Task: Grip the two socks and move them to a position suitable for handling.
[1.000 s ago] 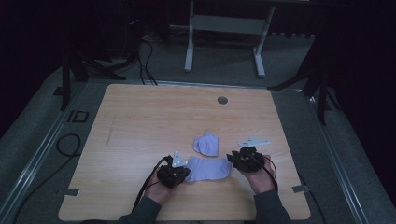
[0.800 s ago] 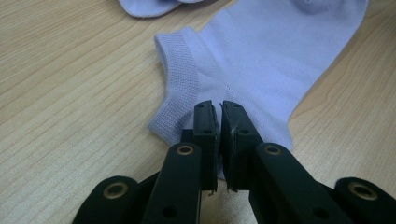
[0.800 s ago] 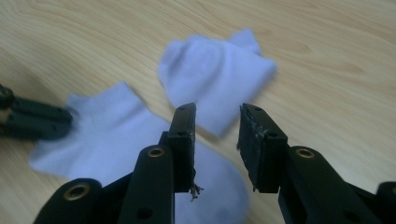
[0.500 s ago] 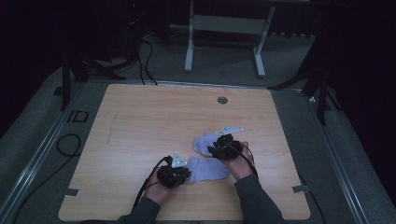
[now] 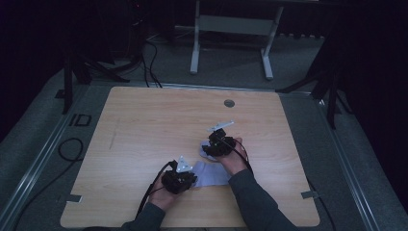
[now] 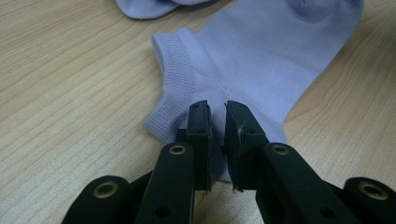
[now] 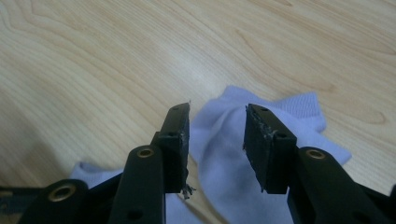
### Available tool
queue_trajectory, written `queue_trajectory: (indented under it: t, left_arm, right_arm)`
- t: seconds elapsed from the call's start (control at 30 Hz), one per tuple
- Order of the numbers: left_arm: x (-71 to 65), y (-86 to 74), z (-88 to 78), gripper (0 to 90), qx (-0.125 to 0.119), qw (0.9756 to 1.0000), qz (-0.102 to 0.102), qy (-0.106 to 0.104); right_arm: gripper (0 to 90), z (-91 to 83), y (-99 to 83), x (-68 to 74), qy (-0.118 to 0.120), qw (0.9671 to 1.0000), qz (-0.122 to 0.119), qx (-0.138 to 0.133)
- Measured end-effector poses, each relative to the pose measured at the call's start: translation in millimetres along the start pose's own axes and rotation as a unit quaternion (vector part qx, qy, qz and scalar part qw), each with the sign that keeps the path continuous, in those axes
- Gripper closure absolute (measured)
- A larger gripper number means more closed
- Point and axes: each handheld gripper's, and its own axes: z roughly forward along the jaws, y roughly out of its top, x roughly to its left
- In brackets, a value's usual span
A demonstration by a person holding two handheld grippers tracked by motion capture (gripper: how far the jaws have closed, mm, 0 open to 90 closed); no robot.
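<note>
Two pale lilac socks lie near the front of a wooden table [image 5: 144, 125], neither showing a readable label. The left gripper [image 6: 217, 135], jaws narrowly apart after opening, hangs over the flat sock [image 6: 261, 60]. The right gripper [image 7: 217, 140], jaws just widened, hovers above the crumpled sock [image 7: 224, 140].

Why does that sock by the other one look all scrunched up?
The far sock lies bunched and folded under the right hand-held gripper, whose jaws have just been opening, not pressing it. The near sock lies flat. Bits of fluff cling to the pads.
</note>
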Motion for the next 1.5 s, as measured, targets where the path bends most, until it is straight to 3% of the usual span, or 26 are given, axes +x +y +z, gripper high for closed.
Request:
queue_trajectory:
  t: [0.33,0.5,0.83,1.07,1.5]
  left_arm:
    - [-0.1,0.0,0.2,80.0,0.000,1.0000,0.000,0.000]
    - [0.0,0.0,0.2,79.9,0.000,1.0000,-0.001,-0.002]
    - [-0.1,0.1,0.5,79.9,-0.001,1.0000,0.001,0.001]
    - [0.1,0.2,0.7,79.9,-0.001,1.0000,0.000,-0.001]
    - [0.2,0.1,0.9,79.8,-0.002,1.0000,-0.002,-0.002]
  right_arm:
    - [63.3,24.6,4.8,-1.3,-0.003,0.9990,0.005,0.045]
    - [85.1,31.0,4.5,-1.1,-0.005,0.9981,0.008,0.061]
    - [88.7,-0.1,6.5,-4.1,0.004,0.9997,0.003,0.024]
    - [88.5,-19.0,1.4,-18.6,0.003,0.9999,0.013,0.007]
    - [86.9,-43.7,-25.6,-51.1,-0.014,0.9991,0.039,0.003]
